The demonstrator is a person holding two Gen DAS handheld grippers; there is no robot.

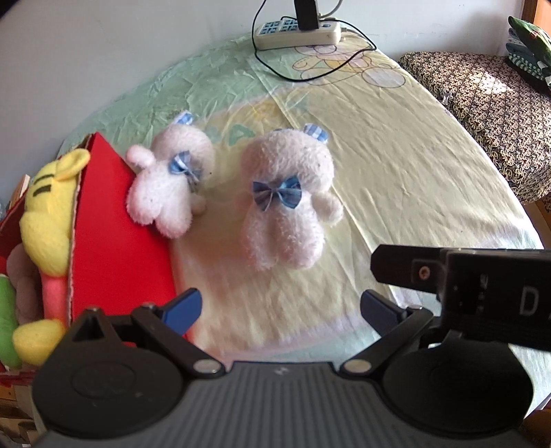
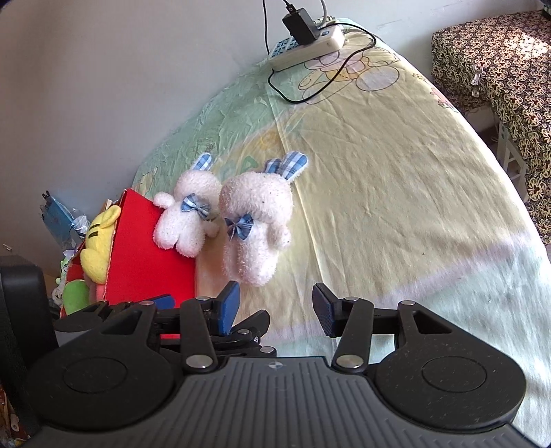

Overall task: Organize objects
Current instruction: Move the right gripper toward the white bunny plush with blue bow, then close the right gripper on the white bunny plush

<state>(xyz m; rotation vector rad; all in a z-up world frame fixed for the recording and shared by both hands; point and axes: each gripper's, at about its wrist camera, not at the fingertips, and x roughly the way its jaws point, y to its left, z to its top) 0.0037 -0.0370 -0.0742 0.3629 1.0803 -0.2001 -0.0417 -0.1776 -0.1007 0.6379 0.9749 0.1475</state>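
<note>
Bed (image 1: 396, 179) with a yellow-green sheet carried everything. Red box (image 1: 120, 248) sat at its left edge, already holding a yellow plush (image 1: 48, 213). Two white plush bunnies lay outside: right bunny (image 1: 286, 196) flat on the sheet, left bunny (image 1: 168, 186) leaning on the box wall. Left hand-held gripper (image 1: 280, 306) hovered open before the right bunny; right hand-held gripper (image 2: 275, 306) also open, empty. Likely approach step; next: close on a bunny, lift it into the box.

On the yellow-green cartoon bedsheet (image 1: 396, 179), two white plush rabbits lie side by side, the left one (image 1: 168, 182) against the red cardboard box (image 1: 117, 241) at the left edge, the right one (image 1: 286, 203) beside it, and the white power strip (image 1: 296, 32) at the far edge.
</note>
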